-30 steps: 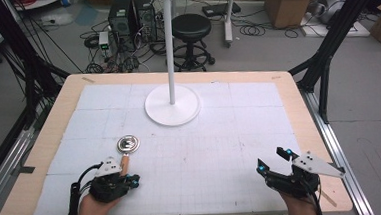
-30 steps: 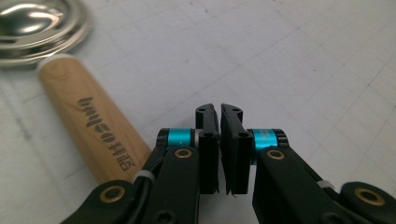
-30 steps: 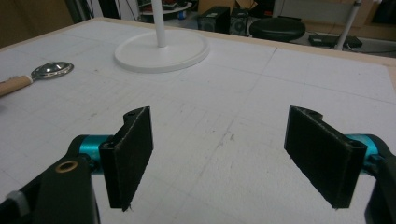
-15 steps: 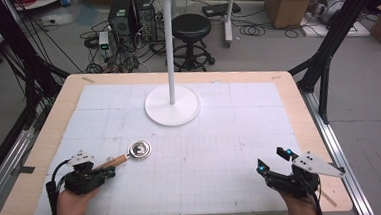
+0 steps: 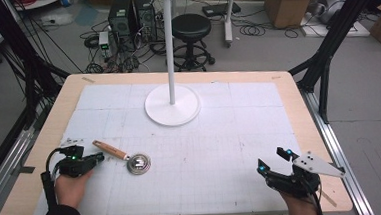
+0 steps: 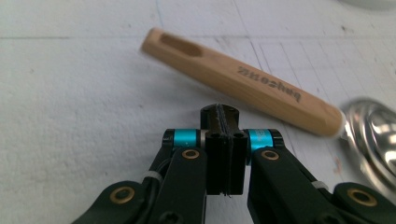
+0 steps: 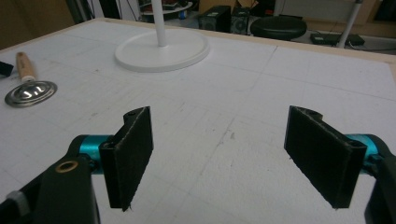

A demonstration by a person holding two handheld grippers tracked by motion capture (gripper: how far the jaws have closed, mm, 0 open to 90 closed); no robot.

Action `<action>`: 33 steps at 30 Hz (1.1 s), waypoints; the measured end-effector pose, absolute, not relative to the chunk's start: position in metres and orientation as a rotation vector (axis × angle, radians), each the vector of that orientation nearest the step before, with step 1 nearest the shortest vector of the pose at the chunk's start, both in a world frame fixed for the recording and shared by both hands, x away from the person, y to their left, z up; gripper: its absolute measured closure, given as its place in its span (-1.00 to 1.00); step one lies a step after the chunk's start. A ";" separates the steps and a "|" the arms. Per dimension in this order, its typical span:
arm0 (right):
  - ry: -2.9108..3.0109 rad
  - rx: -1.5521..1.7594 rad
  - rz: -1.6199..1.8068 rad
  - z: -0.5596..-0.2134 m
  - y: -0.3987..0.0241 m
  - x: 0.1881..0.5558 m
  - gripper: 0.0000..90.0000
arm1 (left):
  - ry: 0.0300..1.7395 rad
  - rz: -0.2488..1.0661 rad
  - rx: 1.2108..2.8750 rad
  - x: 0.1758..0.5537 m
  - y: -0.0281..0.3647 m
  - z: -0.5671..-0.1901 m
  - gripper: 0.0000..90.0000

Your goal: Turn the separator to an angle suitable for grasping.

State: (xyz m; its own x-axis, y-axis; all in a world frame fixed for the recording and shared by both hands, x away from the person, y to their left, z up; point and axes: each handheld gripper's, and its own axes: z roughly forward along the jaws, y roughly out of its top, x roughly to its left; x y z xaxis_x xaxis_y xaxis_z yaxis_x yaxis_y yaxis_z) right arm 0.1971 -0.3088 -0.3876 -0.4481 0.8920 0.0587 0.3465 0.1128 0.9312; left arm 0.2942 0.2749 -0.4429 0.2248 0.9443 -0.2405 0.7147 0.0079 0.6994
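A utensil lies flat on the white mat: a wooden handle (image 5: 110, 149) with a slot at its end and a round shiny metal head (image 5: 138, 164). My left gripper (image 5: 92, 158) rests at the front left, shut and empty, its tip just short of the handle. In the left gripper view the closed jaws (image 6: 219, 114) point at the handle (image 6: 243, 81), with the metal head (image 6: 369, 135) at the right edge. My right gripper (image 5: 272, 160) sits at the front right, open with nothing between its pads (image 7: 133, 154). From there the handle (image 7: 24, 65) and head (image 7: 30, 92) lie far left.
A white stand with a round base (image 5: 172, 104) and a tall pole stands at the middle back of the mat; its base (image 7: 162, 52) also appears in the right gripper view. The wooden table edge (image 5: 45, 146) borders the mat. A stool and cables are on the floor beyond.
My left gripper swung left carrying the utensil by its handle, then let it go; the utensil now lies on the mat and the jaws are shut empty. The right gripper stayed put.
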 end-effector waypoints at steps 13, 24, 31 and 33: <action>1.861 1.206 1.338 -0.388 -0.310 0.197 -0.50 | 1.483 0.356 1.868 0.331 0.231 -0.432 0.97; 1.860 1.200 1.345 -0.388 -0.312 0.197 -0.50 | 1.402 0.341 1.970 0.330 0.208 -0.436 0.97; 1.863 1.205 1.341 -0.388 -0.311 0.197 -0.50 | 1.350 0.385 2.052 0.324 0.210 -0.433 0.98; 1.863 1.205 1.341 -0.388 -0.311 0.197 -0.50 | 1.350 0.398 2.067 0.322 0.213 -0.432 0.98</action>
State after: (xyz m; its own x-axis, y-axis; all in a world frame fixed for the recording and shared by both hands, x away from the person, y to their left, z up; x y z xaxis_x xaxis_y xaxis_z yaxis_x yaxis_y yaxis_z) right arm 0.1967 -0.3105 -0.3879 -0.4526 0.8889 0.0699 0.3486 0.1042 0.9315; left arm 0.3224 0.2126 -0.4322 0.4294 0.8991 -0.0856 0.7086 -0.2766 0.6491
